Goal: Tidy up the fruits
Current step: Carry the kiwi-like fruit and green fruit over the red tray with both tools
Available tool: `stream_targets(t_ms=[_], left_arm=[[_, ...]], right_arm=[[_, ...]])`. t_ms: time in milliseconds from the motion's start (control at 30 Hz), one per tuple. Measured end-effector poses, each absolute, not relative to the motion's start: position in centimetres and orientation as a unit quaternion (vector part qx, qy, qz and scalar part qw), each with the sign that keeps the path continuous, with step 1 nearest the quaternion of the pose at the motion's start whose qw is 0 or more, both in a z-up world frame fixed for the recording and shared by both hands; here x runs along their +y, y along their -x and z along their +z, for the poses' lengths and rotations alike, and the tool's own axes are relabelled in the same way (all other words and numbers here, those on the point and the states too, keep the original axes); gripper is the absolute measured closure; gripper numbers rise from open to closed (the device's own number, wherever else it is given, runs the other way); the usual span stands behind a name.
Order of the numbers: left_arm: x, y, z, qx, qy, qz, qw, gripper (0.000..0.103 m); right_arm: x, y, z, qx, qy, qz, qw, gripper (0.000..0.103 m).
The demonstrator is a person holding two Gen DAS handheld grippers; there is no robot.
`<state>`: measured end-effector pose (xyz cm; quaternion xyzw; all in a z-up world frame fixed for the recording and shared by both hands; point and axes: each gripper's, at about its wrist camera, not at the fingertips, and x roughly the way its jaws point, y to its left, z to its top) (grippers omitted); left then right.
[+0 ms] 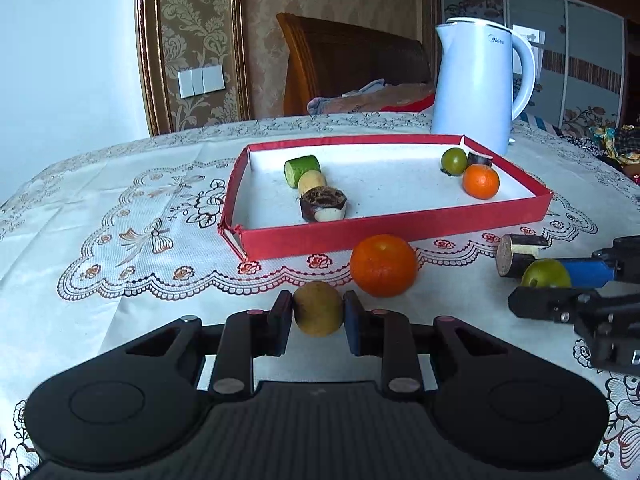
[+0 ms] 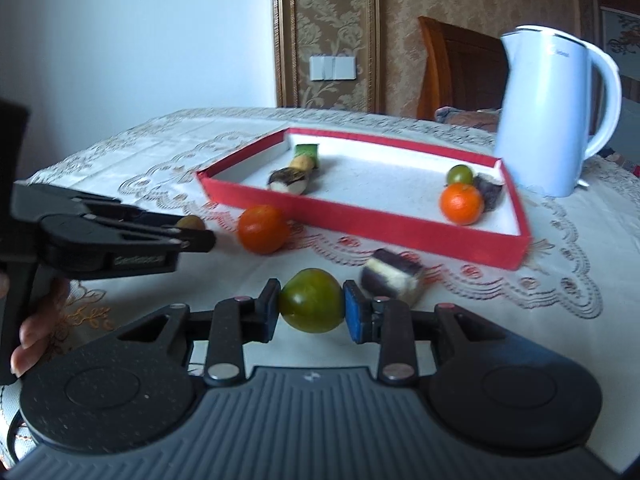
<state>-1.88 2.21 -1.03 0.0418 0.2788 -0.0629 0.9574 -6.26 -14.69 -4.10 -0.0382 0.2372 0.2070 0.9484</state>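
A big table (image 1: pixel 100 208) with a lacy white cloth fills the middle of both views. At the upper right of each view stands a tall pale blue kettle (image 1: pixel 476 84), just behind the red tray (image 1: pixel 400 234). The tray sits in the middle of the left wrist view, and its floor is white.

In the tray's left end lie a green cut piece (image 1: pixel 302 169), a small yellow fruit (image 1: pixel 312 181) and a dark brown piece with a white spot (image 1: pixel 323 209), all touching in a row. In the tray's right end sit a green round fruit (image 1: pixel 453 161), a dark chunk (image 1: pixel 479 158) and a small orange (image 1: pixel 481 181), close together.

In front of the tray, on the cloth, sits a bigger orange (image 1: pixel 383 265). To its right lies a dark purple stick piece (image 1: pixel 518 254) with a pale cut end.

At the bottom middle of the left wrist view, the left gripper (image 1: pixel 318 310) squeezes a yellow-brown round fruit (image 1: pixel 318 307) between its pads. At the bottom middle of the right wrist view, the right gripper (image 2: pixel 311 307) is clamped on a green tomato-like fruit (image 2: pixel 311 305). A hand (image 2: pixel 34 334) shows at the lower left of that view.
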Motion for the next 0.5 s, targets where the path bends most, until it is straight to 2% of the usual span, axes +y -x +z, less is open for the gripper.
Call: stream_targets(t_ms=[500], left_arm=[[2.2, 1.7, -0.8, 0.282, -0.037, -0.058, 0.957, 0.076]], right_arm=[[-16.9, 5.6, -3.6, 0.223, 0.007, 0.185, 0.957, 0.071]])
